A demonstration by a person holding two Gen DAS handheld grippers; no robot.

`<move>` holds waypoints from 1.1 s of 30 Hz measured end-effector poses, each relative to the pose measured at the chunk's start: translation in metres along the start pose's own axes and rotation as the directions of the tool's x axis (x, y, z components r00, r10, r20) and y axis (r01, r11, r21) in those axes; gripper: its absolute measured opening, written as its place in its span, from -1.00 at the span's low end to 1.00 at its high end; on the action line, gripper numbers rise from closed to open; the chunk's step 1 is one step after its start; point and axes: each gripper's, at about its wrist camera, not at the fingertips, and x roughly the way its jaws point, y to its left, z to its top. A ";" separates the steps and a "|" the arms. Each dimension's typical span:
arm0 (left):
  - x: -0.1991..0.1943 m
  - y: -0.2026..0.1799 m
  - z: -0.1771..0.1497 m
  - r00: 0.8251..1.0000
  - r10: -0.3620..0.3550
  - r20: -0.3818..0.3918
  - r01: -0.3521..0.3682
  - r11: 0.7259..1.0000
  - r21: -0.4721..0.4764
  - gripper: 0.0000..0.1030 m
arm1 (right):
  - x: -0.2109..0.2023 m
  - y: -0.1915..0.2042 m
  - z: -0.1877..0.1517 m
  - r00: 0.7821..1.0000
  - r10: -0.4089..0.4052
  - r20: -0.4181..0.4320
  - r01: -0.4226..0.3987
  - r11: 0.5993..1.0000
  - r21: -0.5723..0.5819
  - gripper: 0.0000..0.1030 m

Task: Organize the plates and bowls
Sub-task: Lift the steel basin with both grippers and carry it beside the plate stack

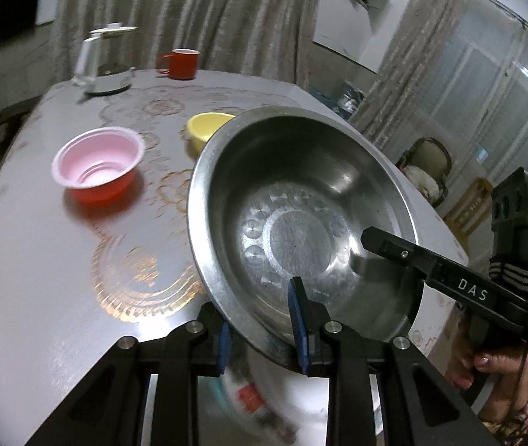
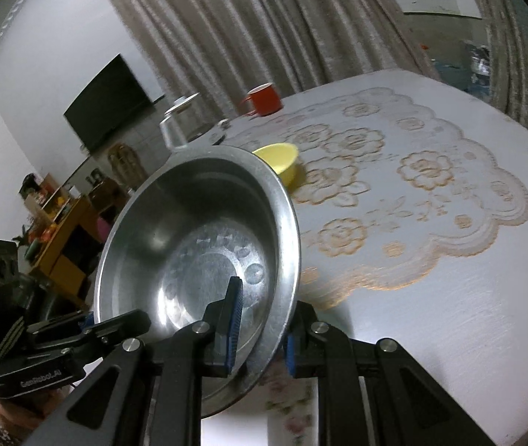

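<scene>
A large steel bowl is held up over the near edge of the tabletop, tilted so that its inside faces the cameras, and it has nothing in it; only the stamped ring pattern on its bottom shows. The left tool is closed down on the bowl's near rim, one blue pad inside the wall and the other outside it. The right tool pinches the rim in the same way at another spot, with one finger inside the bowl and one beneath the rim. In the left wrist view the right tool comes in from the right, its finger lying over the rim, and a hand grips its handle. Further back on the tabletop a pink and red plastic bowl stands upright and empty, well apart from the steel bowl. A yellow bowl sits just behind the steel bowl's far rim, which hides part of it; what can be seen of its inside is bare. At the far end a red mug stands beside a white kettle with its lid on; what the mug or kettle holds cannot be told. The cloth on the tabletop is pale with a gold floral pattern. Grey curtains hang behind it, and in the right wrist view a dark screen is on the wall at the left.
</scene>
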 end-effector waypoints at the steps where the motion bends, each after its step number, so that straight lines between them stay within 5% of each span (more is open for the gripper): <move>1: -0.003 0.004 -0.003 1.000 0.003 0.002 -0.003 1.000 -0.008 -0.47 | 0.003 0.007 -0.002 1.000 0.006 -0.008 -0.006 1.000 -0.010 -0.65; 19: -0.080 0.094 -0.089 0.994 0.110 0.020 -0.103 0.971 -0.214 -0.46 | 0.052 0.116 -0.043 0.970 0.134 -0.205 -0.166 0.975 -0.148 -0.65; 33: -0.081 0.125 -0.121 0.993 0.117 -0.032 -0.121 0.945 -0.305 -0.43 | 0.081 0.149 -0.069 0.936 0.109 -0.336 -0.177 0.968 -0.180 -0.61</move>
